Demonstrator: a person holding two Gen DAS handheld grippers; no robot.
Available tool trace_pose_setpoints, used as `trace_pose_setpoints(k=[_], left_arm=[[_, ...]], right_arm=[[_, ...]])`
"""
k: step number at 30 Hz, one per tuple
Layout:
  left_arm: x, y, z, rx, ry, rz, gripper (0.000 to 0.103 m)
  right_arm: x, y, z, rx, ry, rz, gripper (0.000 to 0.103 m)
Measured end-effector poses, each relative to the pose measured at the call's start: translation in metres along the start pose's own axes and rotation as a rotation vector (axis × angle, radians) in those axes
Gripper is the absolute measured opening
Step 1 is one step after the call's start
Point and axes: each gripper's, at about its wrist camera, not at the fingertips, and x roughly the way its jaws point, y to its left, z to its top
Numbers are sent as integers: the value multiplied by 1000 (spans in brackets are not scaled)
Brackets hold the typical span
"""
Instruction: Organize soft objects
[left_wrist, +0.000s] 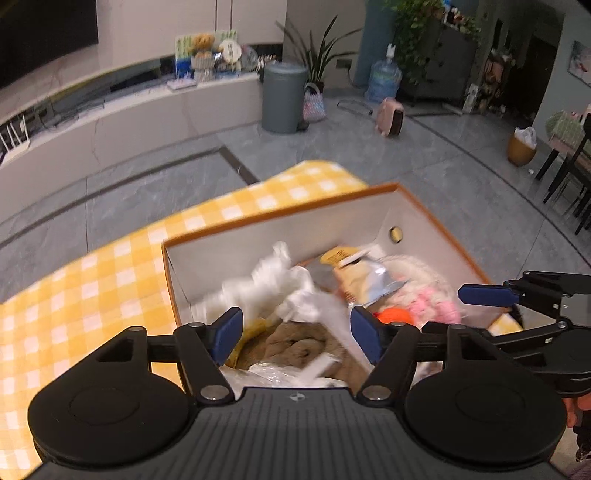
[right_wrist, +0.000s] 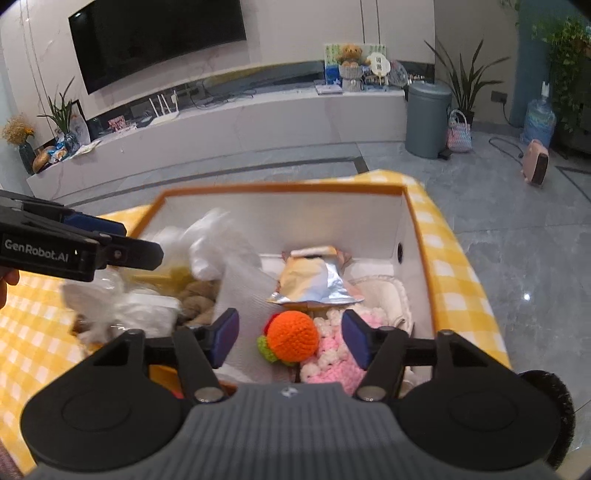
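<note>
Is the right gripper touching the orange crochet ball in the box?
Apart. In the right wrist view the right gripper stands open, and the orange crochet ball sits between the pads with white paper showing on either side of it.

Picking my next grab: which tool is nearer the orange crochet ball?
Right. The right tool hovers open directly over the orange crochet ball; the left tool is open over the brown cloth, beside it.

"GenRobot.AI" on left gripper (right_wrist: 122, 236)
</note>
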Motion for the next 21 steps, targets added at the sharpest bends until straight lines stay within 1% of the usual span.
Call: trace_pose_setpoints(k=[2,3,5,8,10,12,14,17,19,20,21], left_arm=[[-19,-7,2,4,-27,-1,80],[-31,-10,2,4,-43,-4,80],[-52,-15,1,-4,-76,-12,82],[-84,-23,-4,-18,-129,-31,85],[-104,-30,-9,-13,-161,-31,85],[-123,-38,-17,10,-201,-21,85],[-141,-49,-28,44,-254,2,85],[-167,-61,-49,91,-360,28,87],[-180,-67,-63,96,-413,50,89],[-185,-70,-69,91,-434,62,90],[-189,-72,-76,89,-455,73,93]], right_arm=[[-19,5,3,-7,-25,-4,74],[-30,8,4,-9,-42,-7,75],[-52,12,6,-4,-72,-14,81],[-87,20,5,8,-124,-10,85],[-108,27,2,2,-157,-11,86],[-132,36,-5,-13,-197,-16,88],[-153,45,-12,-21,-240,-24,93],[-184,55,-27,-30,-313,-29,98],[-199,62,-38,-28,-342,-34,98],[-205,65,-42,-26,-350,-45,101],[-209,69,-48,-26,-365,-65,100]])
